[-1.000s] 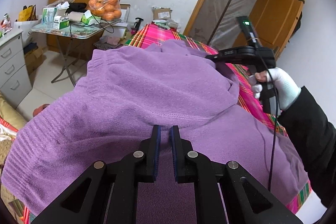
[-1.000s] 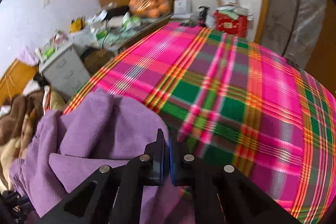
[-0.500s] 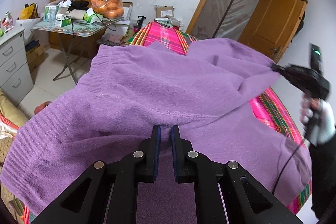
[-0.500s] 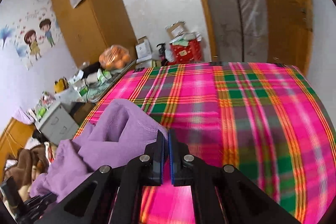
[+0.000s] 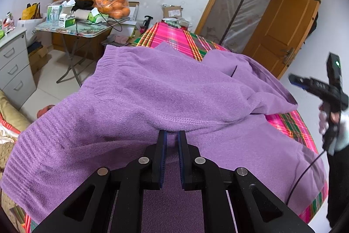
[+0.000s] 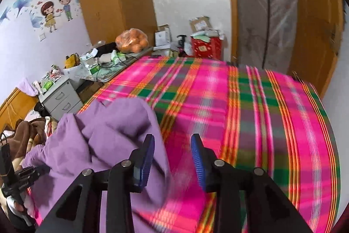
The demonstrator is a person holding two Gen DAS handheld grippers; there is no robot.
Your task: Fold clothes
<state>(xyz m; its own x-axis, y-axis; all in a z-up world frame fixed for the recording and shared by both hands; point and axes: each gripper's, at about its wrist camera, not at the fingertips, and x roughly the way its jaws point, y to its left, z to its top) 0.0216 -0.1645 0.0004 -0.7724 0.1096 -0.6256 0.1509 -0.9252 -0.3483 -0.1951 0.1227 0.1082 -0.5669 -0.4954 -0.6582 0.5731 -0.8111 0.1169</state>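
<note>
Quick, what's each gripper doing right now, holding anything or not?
Left gripper: shut on the purple sweater.
Right gripper: jaws opening, nothing clamped; the sweater edge hangs loose by its left finger.

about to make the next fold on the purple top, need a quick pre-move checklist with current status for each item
1. Left gripper clamped on the purple sweater: ok, a seam fold sits pinched between the nearly closed pads.
2. Right gripper let go of the cloth: ok, its jaws are opening and the pads press on nothing; the left wrist view shows it clear of the sweater.
3. Sweater lying flat: not ok, it is bunched, with raised folds near the far right edge.
4. Free space on the plaid bedspread beyond the sweater: ok.
5. Sleeves' position: cannot tell, hidden in the folds.
6. Right gripper's cable clear of the cloth: not ok, it hangs over the sweater's right edge.
</note>
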